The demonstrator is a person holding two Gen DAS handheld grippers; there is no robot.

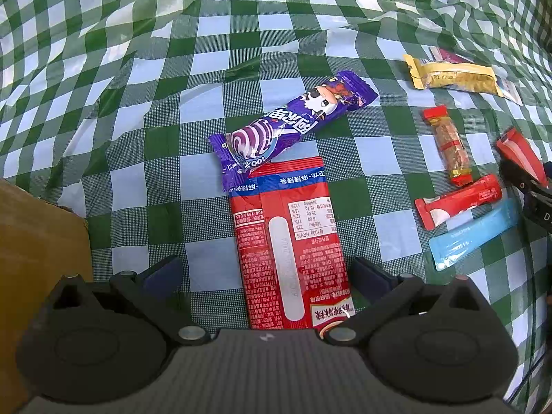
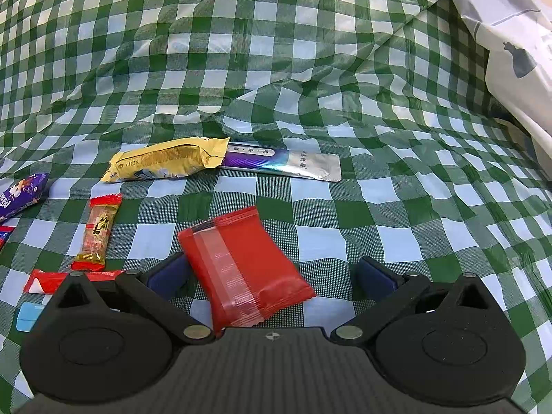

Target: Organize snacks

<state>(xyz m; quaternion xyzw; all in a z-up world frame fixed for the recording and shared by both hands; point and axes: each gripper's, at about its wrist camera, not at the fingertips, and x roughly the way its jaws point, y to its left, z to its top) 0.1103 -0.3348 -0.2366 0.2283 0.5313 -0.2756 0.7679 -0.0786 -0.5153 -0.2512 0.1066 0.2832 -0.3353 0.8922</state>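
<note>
Red foil fills the left wrist view: the long red packet (image 1: 289, 241) lies on the checked cloth (image 1: 103, 103) between the parted pads of the left gripper (image 1: 267, 272), its long axis running from six o'clock up to twelve, straight along the line the fingers point; neither pad touches it; the purple lollipop wrapper (image 1: 293, 124) crosses its far end, slanting toward two o'clock.

From the right wrist view, the right gripper (image 2: 272, 274) stands with jaws at their widest; the red pouch (image 2: 241, 269) lies between them, nearer the left pad, its length tilted from eleven to five; I judge each hand already nearest its own packet; the yellow bar (image 2: 165, 164) waits farther off at eleven.
</note>
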